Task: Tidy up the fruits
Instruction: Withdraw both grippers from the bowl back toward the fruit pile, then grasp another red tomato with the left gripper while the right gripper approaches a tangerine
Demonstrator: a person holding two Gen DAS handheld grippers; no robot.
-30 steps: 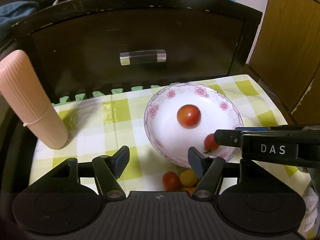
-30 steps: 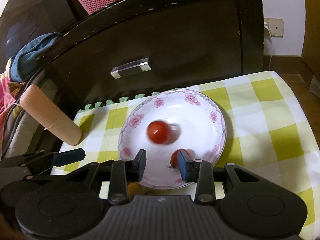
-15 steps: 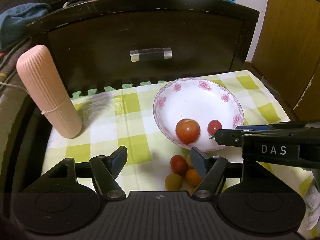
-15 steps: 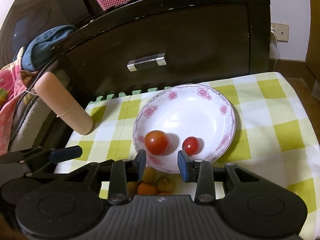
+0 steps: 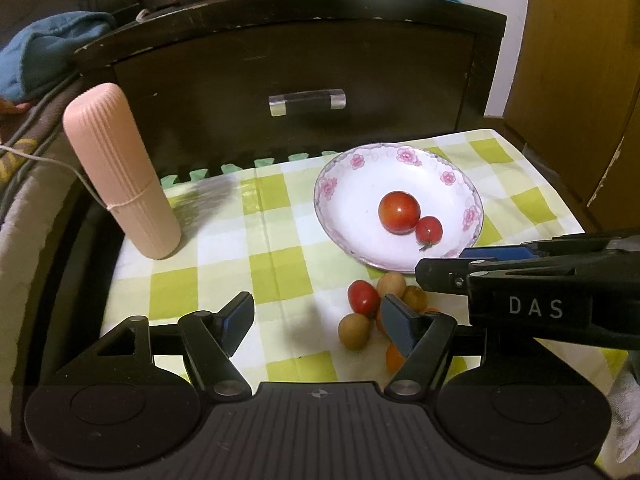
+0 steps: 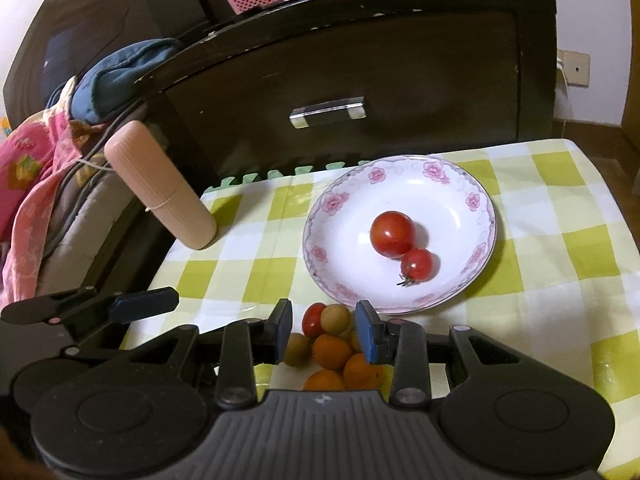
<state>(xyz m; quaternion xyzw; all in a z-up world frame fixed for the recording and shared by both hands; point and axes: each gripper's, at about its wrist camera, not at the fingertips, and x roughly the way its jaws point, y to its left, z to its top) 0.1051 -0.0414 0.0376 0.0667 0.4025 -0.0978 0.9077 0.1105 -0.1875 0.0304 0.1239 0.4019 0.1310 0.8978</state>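
A white plate with pink flowers [image 5: 460,178] [image 6: 472,200] holds a large red tomato [image 5: 399,212] [image 6: 392,234] touching a small red tomato [image 5: 429,229] [image 6: 417,264]. A pile of small fruits lies on the cloth in front of it: a red cherry tomato [image 5: 363,297] [image 6: 313,319], yellow-green ones [image 5: 354,331] [image 6: 336,318] and orange ones [image 6: 331,351]. My left gripper [image 5: 318,322] is open and empty, left of the pile. My right gripper [image 6: 324,330] is open and empty, its fingers on either side of the pile; it also shows in the left wrist view [image 5: 500,276].
A pink ribbed cylinder [image 5: 120,172] [image 6: 160,192] stands at the table's left. A dark cabinet with a drawer handle [image 5: 307,102] [image 6: 328,111] rises behind the yellow-checked cloth [image 5: 240,248]. Clothes [image 6: 36,168] lie at the far left.
Both grippers have drawn back from the plate, so the fruit pile comes into view. The two tomatoes in the plate have rolled together and now touch.
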